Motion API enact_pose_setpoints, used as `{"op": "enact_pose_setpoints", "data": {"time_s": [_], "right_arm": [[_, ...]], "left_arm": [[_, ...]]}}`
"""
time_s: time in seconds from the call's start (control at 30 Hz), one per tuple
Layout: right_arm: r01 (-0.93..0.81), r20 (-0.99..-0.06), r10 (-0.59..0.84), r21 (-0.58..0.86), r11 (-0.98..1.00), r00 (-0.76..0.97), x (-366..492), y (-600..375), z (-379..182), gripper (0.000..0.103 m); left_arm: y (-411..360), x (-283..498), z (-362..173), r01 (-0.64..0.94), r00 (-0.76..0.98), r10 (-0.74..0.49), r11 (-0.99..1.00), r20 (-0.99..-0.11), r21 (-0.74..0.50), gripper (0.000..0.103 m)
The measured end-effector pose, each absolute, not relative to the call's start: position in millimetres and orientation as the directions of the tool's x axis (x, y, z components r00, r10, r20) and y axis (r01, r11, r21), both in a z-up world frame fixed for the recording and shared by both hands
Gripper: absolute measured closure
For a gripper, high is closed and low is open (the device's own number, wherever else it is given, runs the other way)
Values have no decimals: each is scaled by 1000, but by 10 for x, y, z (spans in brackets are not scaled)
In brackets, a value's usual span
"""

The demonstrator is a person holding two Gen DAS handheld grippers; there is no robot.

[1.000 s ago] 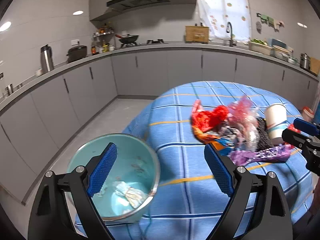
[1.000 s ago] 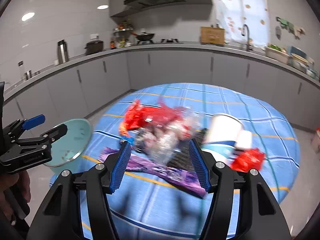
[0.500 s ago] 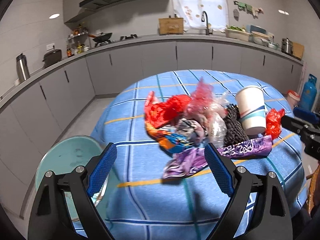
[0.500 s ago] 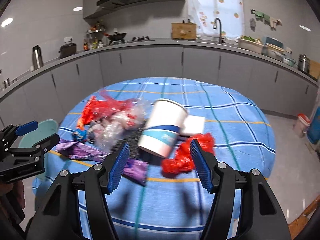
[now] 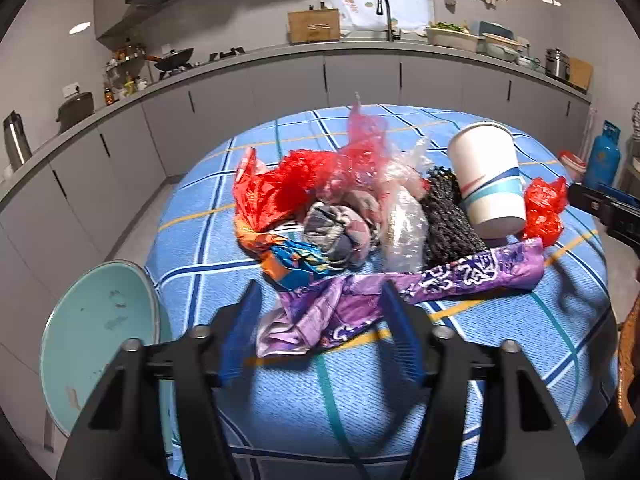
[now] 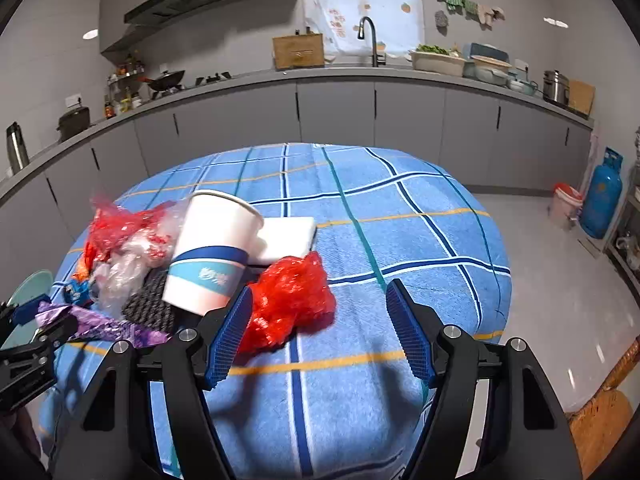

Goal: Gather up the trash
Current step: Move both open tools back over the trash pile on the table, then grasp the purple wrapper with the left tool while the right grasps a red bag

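On the round tabletop (image 5: pixel 540 360) with its blue checked cloth sits the pile of trash. A second ago the left gripper (image 5: pixel 320 332) was over the teal bin (image 5: pixel 96 336). Now it has swung away from the bin and points at the pile, with the purple wrapper (image 5: pixel 404 296) right between its fingers. Its fingers are spread apart and hold nothing. That looks like a drop is done and the next pick is about to start.

The right gripper (image 6: pixel 316 332) has moved too, from the middle of the pile over to its right end. The small red bag (image 6: pixel 292 304) now lies just in front of it, touching the left finger. These fingers are spread wide and hold nothing either.

Counting the trash: one purple wrapper, one paper cup (image 6: pixel 212 252) lying tilted, one white block (image 6: pixel 286 234) behind the cup, one dark net (image 5: pixel 448 216), two red bags (the big red bag (image 5: pixel 280 188) and the small one), one orange and blue wrapper (image 5: pixel 292 264), and some clear plastic (image 5: pixel 400 216) I cannot count. One bin. Nearly all the trash is yet to be picked up.
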State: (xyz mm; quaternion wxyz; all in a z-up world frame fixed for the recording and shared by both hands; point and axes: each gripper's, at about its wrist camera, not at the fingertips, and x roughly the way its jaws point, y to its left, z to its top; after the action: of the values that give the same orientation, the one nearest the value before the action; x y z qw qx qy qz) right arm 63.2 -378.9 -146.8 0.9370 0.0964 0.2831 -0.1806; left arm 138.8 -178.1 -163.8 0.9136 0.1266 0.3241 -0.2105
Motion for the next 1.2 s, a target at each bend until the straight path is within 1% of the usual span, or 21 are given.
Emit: {"op": "enact_pose_setpoints", "data": {"time_s": [0.03,0.1,0.17,0.2,0.27,0.33,0.37,0.43,0.53,0.6,0.63,0.8,1.0,1.2], "right_arm": [[394,-570,-278,88,915,773,653,-3801,-1481,34],[394,-585,-264,106,913,767,713,-3817,-1517,34],[386,-599,-248,112,916,762,772,-3801,-1558,35],[385,-604,-242,118,915,760,789,-3796,-1582,35],[386,-611,-230,136,912,758,816,-3804,-1619,42],[375,-620,-208,150,915,756,837,-3808,-1652,60],[367,-628,-197,153,917,753,849,-3810,-1669,62],[358,-628,-184,163,919,756,846,-3808,-1669,70],[339,-628,-164,169,925,760,822,-3789,-1665,89],[330,-622,-164,162,930,766,786,-3755,-1639,93],[326,-618,-164,159,932,769,768,-3742,-1620,95],[317,-592,-173,147,937,787,658,-3705,-1482,96],[327,-522,-228,105,939,822,496,-3663,-1166,97],[306,-468,-229,96,947,854,402,-3561,-916,97]], "left_arm": [[-1780,1387,-1644,470,698,-305,878,-648,93,55],[-1786,1400,-1661,476,689,-310,875,-655,87,69],[-1782,1410,-1679,480,683,-316,873,-659,79,74],[-1778,1413,-1682,481,681,-319,873,-660,74,78],[-1774,1409,-1675,484,678,-325,872,-659,68,81],[-1750,1392,-1633,483,684,-333,874,-649,60,83],[-1738,1383,-1609,484,686,-337,873,-645,58,84],[-1714,1351,-1532,483,697,-346,874,-628,55,85],[-1675,1320,-1424,482,706,-358,875,-611,44,89],[-1661,1288,-1362,485,711,-365,874,-602,43,93],[-1651,1272,-1331,484,716,-366,874,-595,45,93],[-1620,1216,-1231,480,732,-368,876,-573,52,94],[-1557,1122,-1102,480,746,-383,876,-545,41,95],[-1402,1084,-940,449,780,-367,892,-506,45,95]]}}
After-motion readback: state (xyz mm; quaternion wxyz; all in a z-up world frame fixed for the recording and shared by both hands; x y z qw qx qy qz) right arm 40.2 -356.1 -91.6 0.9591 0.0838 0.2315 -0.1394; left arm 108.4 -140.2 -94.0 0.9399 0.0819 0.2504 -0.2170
